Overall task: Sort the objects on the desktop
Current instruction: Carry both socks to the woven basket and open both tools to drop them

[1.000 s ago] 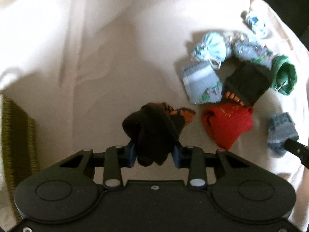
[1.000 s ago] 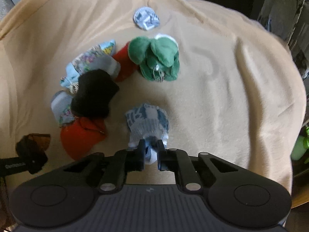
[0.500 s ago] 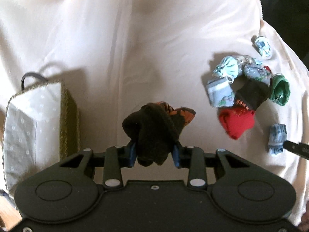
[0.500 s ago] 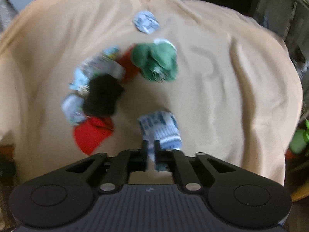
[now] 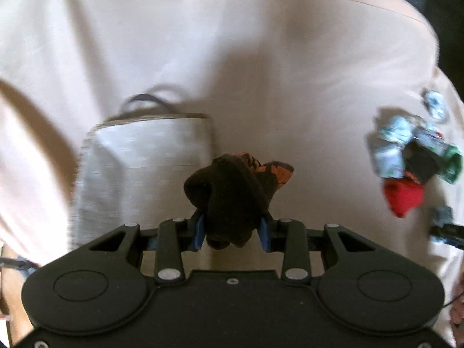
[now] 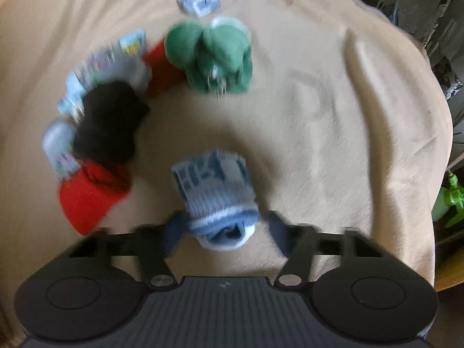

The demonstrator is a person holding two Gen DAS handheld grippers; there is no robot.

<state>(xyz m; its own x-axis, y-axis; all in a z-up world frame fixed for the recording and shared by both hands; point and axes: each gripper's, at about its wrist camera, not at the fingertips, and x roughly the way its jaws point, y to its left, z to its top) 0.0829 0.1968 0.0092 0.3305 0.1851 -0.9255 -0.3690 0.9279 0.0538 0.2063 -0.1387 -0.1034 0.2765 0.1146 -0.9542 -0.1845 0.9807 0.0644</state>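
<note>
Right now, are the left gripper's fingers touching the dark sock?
Touching. The left wrist view shows the left gripper with both blue fingers pressed against the dark sock, no gap on either side.

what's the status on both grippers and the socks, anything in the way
Left gripper shut on dark sock bundle, basket below-left. Right gripper opening around blue sock bundle. Nothing in the way.

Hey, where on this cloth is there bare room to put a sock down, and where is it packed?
Bare cloth lies right of the green socks and the blue sock, out to the cloth's edge. More lies between the basket and the sock pile, and beyond the basket. The pile itself is crowded: red, black, green and patterned bundles touch.
</note>
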